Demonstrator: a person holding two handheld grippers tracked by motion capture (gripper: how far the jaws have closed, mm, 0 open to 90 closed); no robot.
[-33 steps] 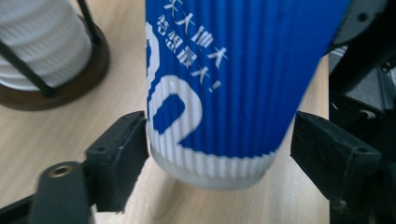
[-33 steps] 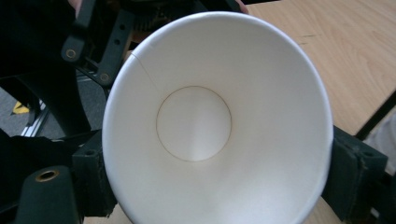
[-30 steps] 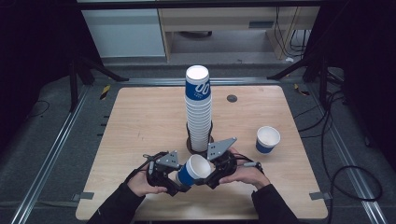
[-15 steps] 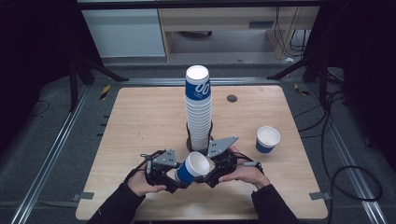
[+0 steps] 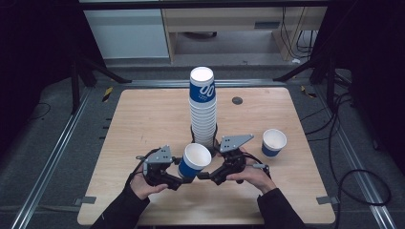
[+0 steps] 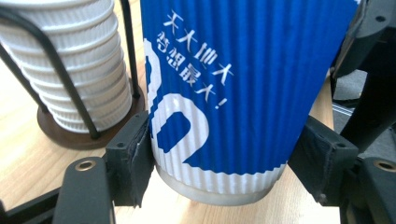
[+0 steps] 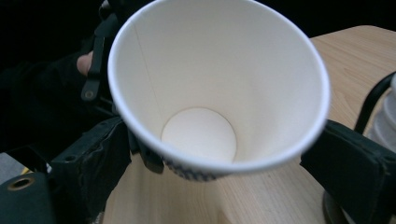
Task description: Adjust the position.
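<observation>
Held cup (image 5: pixel 195 161): one, blue-and-white, tilted above the table's (image 5: pixel 143 119) near edge.
Left gripper (image 5: pixel 177 181): clamped on its base.
Right gripper (image 5: pixel 204 175): spread around the rim, easing narrower.
Cup stack (image 5: pixel 203 107): one.
Loose cup (image 5: pixel 273 142): one, right.

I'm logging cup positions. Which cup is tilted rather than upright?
The cup between the left gripper and right gripper; the stack and lone cup stand upright.

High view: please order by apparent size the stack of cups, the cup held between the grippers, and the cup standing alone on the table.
1. The stack of cups, clearly the largest.
2. The held cup.
3. The lone cup.

The held cup looks only slightly bigger than the lone cup; it is raised, tilted and nearer the camera, so they may be equal.
</observation>
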